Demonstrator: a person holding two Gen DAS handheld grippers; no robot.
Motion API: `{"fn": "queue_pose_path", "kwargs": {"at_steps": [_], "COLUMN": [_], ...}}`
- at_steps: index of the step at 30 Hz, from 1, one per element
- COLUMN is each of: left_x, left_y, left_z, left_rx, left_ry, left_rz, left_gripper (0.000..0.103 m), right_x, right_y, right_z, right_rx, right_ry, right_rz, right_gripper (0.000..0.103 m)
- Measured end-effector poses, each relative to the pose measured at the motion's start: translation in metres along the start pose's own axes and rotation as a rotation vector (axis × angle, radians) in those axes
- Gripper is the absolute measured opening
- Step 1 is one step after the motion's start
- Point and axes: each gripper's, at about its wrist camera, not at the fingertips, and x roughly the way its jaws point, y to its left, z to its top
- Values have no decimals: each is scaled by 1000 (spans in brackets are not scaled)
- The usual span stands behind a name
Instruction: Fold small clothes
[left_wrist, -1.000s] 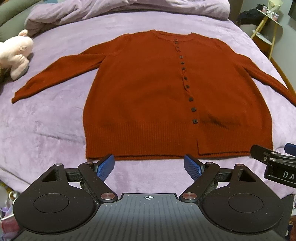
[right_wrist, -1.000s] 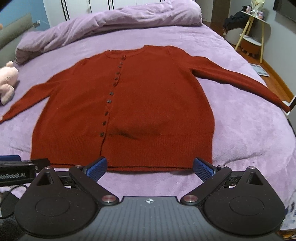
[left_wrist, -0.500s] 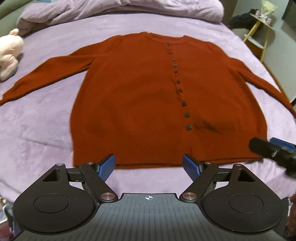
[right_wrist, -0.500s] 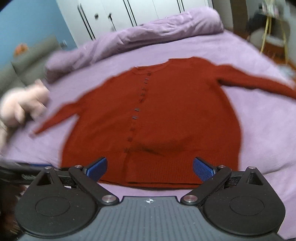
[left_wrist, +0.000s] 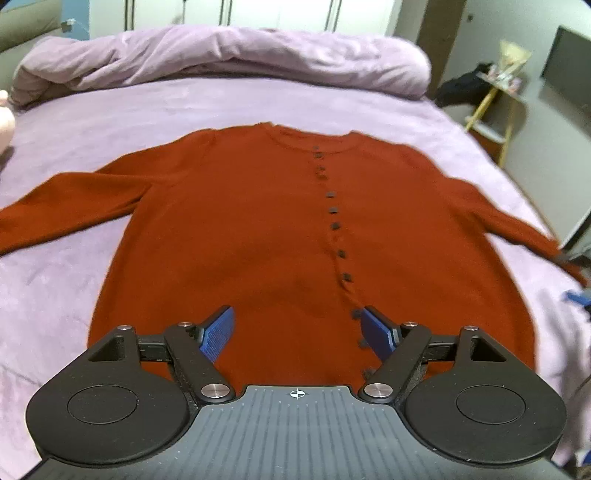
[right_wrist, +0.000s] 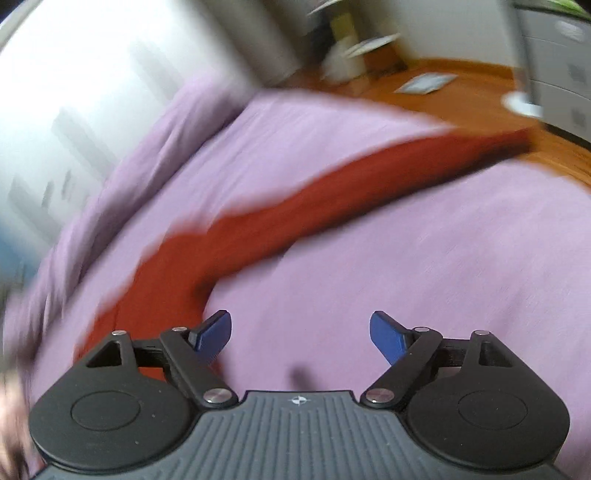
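The rust-red cardigan lies flat and buttoned, front up, on the purple bed, both sleeves spread out to the sides. The left gripper hangs over the lower front of the body, its blue fingers wide and closing with nothing pressed between them, only knit beneath. One finger sits right beside the button placket, so a pinch here could catch a button or gather both layers unevenly, leaving a crooked fold line.

The right gripper points at the bed next to the cardigan's side edge, with the right sleeve running away toward the bed's far corner; its fingers are also wide and closing, and only bare bedcover lies between them. This view is heavily smeared, so its aim looks unsettled. If the fingers meet now, they likely grab the bedcover rather than the sleeve, and lifting would drag the cover and shift the garment.

The sleeve's cuff reaches close to the bed's edge; a careless tug could pull it over the side. The soft knit will stretch and sag if raised by a single point
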Motion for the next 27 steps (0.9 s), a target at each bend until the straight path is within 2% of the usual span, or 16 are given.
{"fn": "queue_pose_path", "kwargs": {"at_steps": [4, 6, 9, 12, 13, 14, 15, 16, 17, 18, 20, 23, 26, 27], "left_x": [23, 29, 36, 42, 42, 42, 42, 43, 43, 44, 47, 50, 53, 54], "left_y": [-2, -2, -4, -6, -7, -6, -5, -4, -2, 1, 6, 11, 16, 16], "left_z": [7, 5, 2, 1, 0, 0, -1, 0, 1, 2, 7, 21, 44, 51], "left_rx": [-43, -66, -65, -37, -30, -23, -21, -23, -29, -40, -57, -70, -105, -117], "left_ry": [46, 57, 81, 108, 110, 110, 110, 115, 120, 125, 137, 122, 90, 73], "left_rz": [-6, -29, -40, -29, -28, -31, -33, -37, -45, -59, -89, -144, -217, -243], "left_gripper": [80, 80, 79, 78, 78, 78, 78, 78, 77, 77, 77, 77, 77, 77], "right_x": [18, 24, 34, 47, 51, 56, 58, 60, 62, 57, 44, 32, 25, 24], "right_y": [-62, -83, -103, -111, -111, -111, -107, -108, -105, -97, -59, 19, 114, 141], "right_z": [39, 48, 53, 60, 60, 60, 59, 65, 69, 71, 74, 65, 23, 5], "right_rx": [290, 403, 527, 584, 590, 589, 576, 563, 558, 519, 358, 90, -173, -262], "right_ry": [-70, -108, -152, -165, -163, -154, -138, -126, -78, -90, -127, -118, -9, 33], "right_rz": [-36, -45, -26, -14, -30, -54, -74, -86, -84, -88, -76, 104, 360, 415], "right_gripper": [80, 68, 61, 54, 50, 35, 18, 13, 10, 8, 8, 8, 8, 8]}}
